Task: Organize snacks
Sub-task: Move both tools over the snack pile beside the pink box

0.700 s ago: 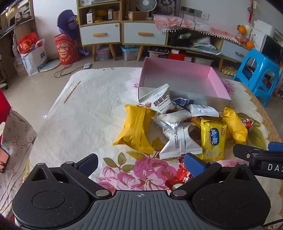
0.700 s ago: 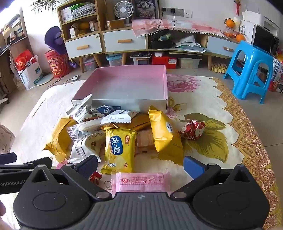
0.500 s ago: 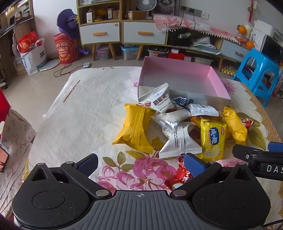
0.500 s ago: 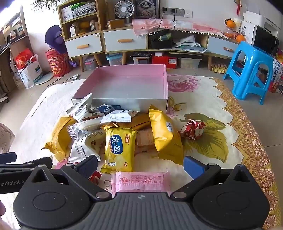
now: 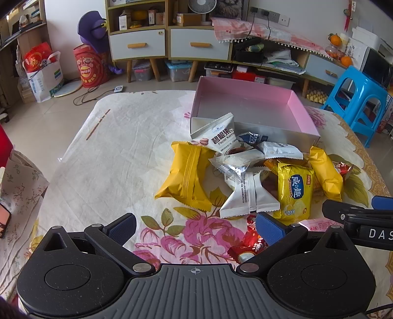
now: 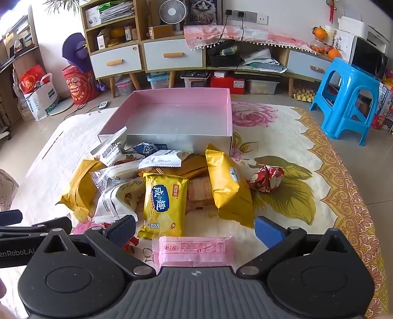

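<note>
Left hand-held gripper (image 5: 195,228): jaws spread, empty, hovering over floral-cloth worktop (image 5: 110,157); red foil candy (image 5: 248,245) beside right pad. Snack pile against empty pink-lined cardboard box (image 5: 248,108).

Right hand-held gripper (image 6: 195,229): spread, empty, flat pink wafer packet (image 6: 194,249) between pads. Judgement: sorting not begun; next move calls for closing on packet, carrying to box.

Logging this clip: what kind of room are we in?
Most likely a lived-in home living room. A low cabinet with drawers runs along the wall holding a desk fan, a blue plastic stool stands beside it, and the snacks lie on a floral tablecloth.
</note>
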A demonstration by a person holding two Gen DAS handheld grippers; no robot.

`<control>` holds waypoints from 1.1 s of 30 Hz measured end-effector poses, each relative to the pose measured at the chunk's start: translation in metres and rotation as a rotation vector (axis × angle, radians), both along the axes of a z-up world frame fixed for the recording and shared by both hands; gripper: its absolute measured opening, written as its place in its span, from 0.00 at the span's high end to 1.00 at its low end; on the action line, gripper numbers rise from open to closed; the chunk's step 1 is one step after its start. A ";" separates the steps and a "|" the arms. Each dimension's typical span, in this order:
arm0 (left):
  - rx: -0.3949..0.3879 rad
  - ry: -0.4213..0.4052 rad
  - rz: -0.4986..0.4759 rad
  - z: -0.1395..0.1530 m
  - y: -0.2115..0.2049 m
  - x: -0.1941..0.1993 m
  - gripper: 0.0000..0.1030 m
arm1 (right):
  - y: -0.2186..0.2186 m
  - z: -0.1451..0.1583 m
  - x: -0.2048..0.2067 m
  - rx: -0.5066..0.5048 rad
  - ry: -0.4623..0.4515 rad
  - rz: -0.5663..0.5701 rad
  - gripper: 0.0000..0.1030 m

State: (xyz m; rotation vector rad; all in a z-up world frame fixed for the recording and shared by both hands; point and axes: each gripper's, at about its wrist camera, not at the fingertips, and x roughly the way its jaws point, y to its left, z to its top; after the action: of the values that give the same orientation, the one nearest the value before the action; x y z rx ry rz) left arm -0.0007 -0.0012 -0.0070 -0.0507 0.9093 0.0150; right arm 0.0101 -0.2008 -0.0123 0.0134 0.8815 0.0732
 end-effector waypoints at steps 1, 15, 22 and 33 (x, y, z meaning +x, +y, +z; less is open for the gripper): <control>0.000 0.001 -0.001 0.000 0.000 0.000 0.00 | 0.000 0.000 0.000 -0.001 0.000 0.001 0.07; -0.006 0.012 -0.015 0.000 -0.001 0.000 0.00 | 0.001 -0.001 0.000 -0.013 0.002 0.004 0.07; -0.015 0.034 -0.036 -0.003 -0.003 0.001 0.00 | 0.001 -0.002 0.001 -0.023 0.006 0.007 0.07; -0.020 0.055 -0.045 -0.006 -0.003 0.001 0.00 | 0.005 -0.003 0.000 -0.106 0.012 0.021 0.07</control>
State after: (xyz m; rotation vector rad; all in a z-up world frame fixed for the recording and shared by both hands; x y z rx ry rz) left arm 0.0008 -0.0040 -0.0127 -0.0486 0.9658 -0.0349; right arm 0.0103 -0.1960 -0.0155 -0.0940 0.8970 0.0461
